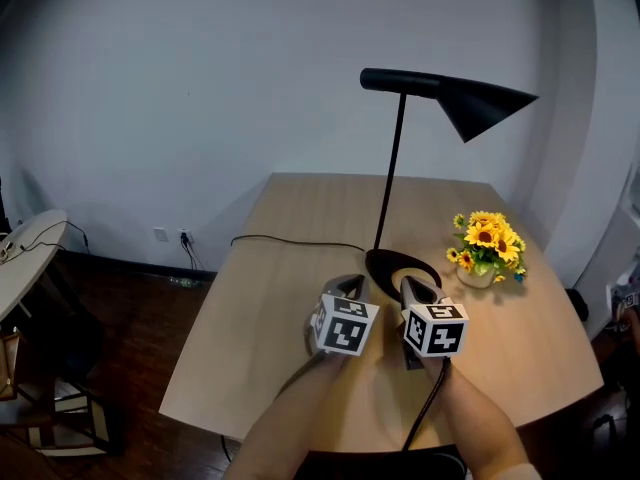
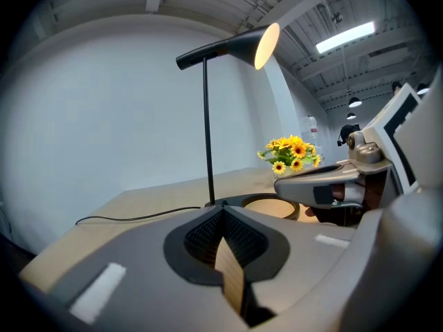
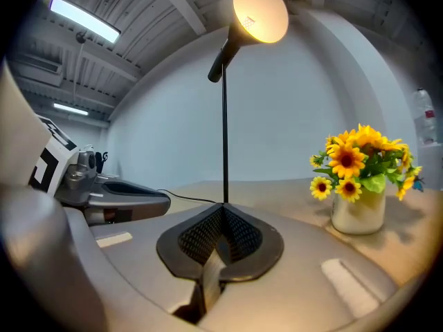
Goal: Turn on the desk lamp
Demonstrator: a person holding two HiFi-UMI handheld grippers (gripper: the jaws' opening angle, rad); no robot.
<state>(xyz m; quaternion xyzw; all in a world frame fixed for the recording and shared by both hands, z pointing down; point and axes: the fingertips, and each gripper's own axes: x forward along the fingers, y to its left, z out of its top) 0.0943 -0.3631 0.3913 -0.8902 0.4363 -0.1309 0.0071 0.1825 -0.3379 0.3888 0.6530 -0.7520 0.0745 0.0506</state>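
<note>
Table [image 1: 260, 318]: pale wood top, rectangular; far edge near the wall.
Sunflowers [image 1: 488, 238]: yellow bunch with green leaves, upright, close to the table's right edge.
Vase [image 1: 476, 276]: small and pale, holds the sunflowers, stands on the table.
Wall [image 1: 200, 88]: plain, pale grey-white.
Sockets [image 1: 172, 236]: two, low on the wall, left of the table.
Side table [image 1: 25, 253]: white, round, beyond the table's left edge.
Floor [image 1: 130, 338]: dark wood.
Strip light [image 3: 83, 19]: lit, on the ribbed ceiling.
</note>
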